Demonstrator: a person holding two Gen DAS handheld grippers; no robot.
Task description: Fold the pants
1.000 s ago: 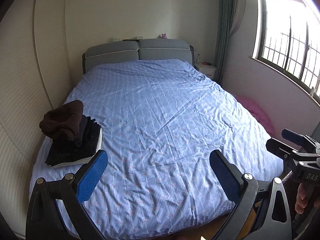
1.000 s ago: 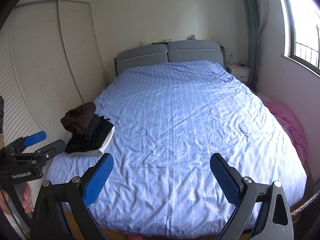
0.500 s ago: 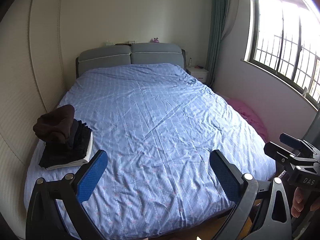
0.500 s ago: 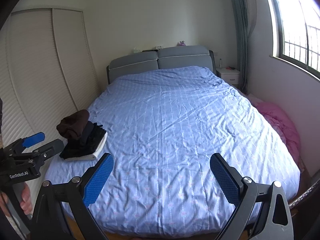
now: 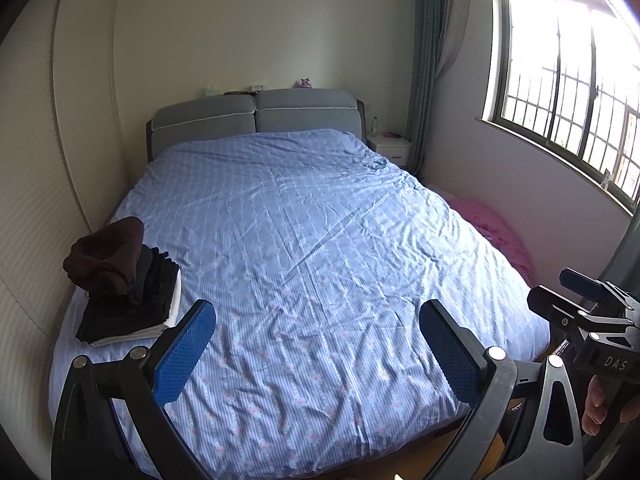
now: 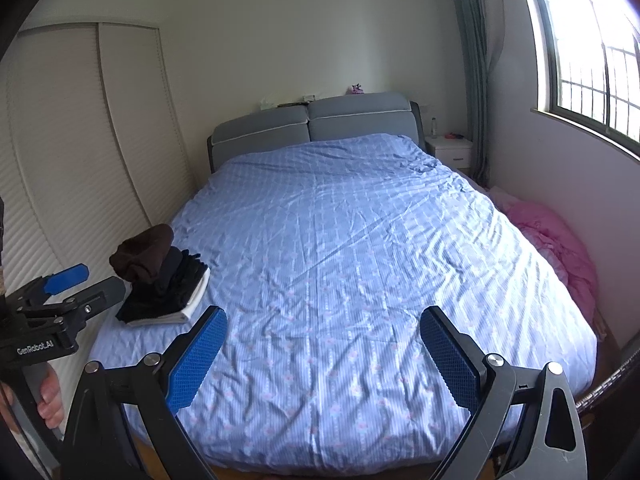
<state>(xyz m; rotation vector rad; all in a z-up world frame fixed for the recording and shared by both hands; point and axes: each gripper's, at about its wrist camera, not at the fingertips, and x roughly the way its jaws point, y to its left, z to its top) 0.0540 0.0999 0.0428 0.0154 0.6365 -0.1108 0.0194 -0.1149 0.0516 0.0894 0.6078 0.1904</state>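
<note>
At the foot of a bed [image 5: 304,240] covered in a wrinkled blue patterned sheet, two handheld grippers point toward the grey headboard [image 5: 256,120]. From its own camera, the left gripper [image 5: 316,344] has its blue-padded jaws spread wide with nothing between them, held above the near end of the sheet. The right gripper [image 6: 322,350] is likewise spread wide and holds nothing, and it also shows at the right edge of the left camera's view. A stack of folded clothes [image 5: 128,284], dark garments on a white one with a brown bundle on top, sits on the bed's near left corner, just beyond the left gripper's left finger; which piece is the pants cannot be told. A pink heap [image 6: 556,248] lies beside the bed under a barred window [image 5: 568,80]. A white nightstand [image 6: 450,150] stands by the headboard.
</note>
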